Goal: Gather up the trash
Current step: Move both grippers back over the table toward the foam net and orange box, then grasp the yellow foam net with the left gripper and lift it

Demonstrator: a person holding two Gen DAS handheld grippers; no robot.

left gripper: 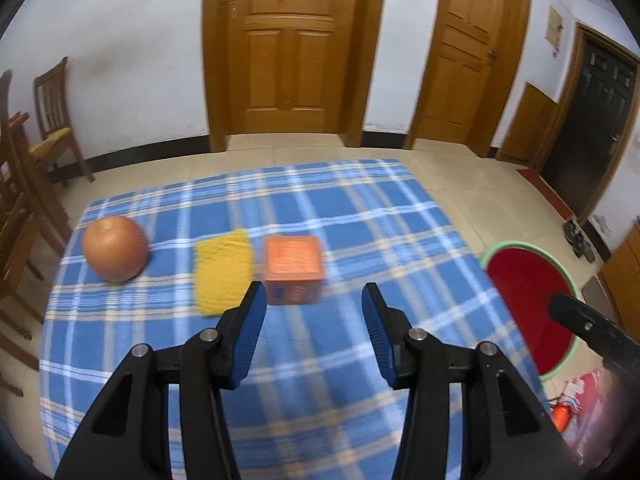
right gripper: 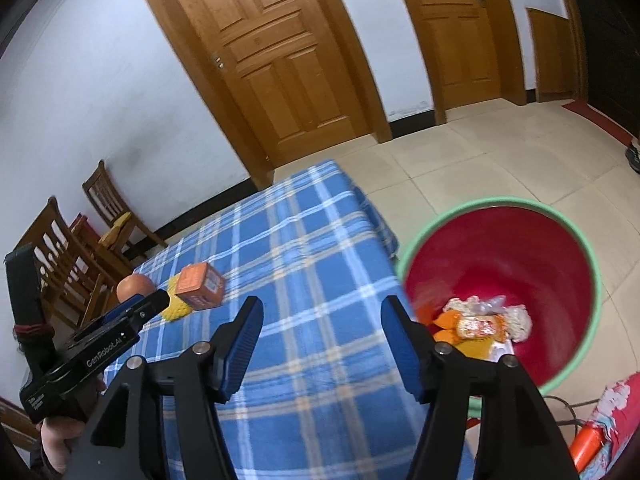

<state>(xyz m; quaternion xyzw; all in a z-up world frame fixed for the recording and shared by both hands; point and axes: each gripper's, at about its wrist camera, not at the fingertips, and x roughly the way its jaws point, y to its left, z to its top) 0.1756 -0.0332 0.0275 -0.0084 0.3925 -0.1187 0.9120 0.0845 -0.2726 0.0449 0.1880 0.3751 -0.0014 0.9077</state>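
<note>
An orange box [left gripper: 293,268] stands on the blue plaid tablecloth [left gripper: 360,220], with a yellow sponge-like cloth [left gripper: 222,270] left of it and an apple [left gripper: 115,249] further left. My left gripper [left gripper: 314,300] is open and empty, just in front of the box. My right gripper [right gripper: 322,314] is open and empty above the table's right edge, beside the red bin [right gripper: 520,248]. The bin holds wrappers and crumpled trash [right gripper: 480,322]. The box [right gripper: 200,285], cloth [right gripper: 176,308] and apple [right gripper: 134,286] also show in the right wrist view, behind the left gripper's body [right gripper: 116,328].
The red bin with a green rim [left gripper: 528,276] stands on the tiled floor right of the table. Wooden chairs [left gripper: 52,120] stand at the left. Two wooden doors [left gripper: 288,44] are in the far wall. A red patterned cloth [right gripper: 616,412] lies at the lower right.
</note>
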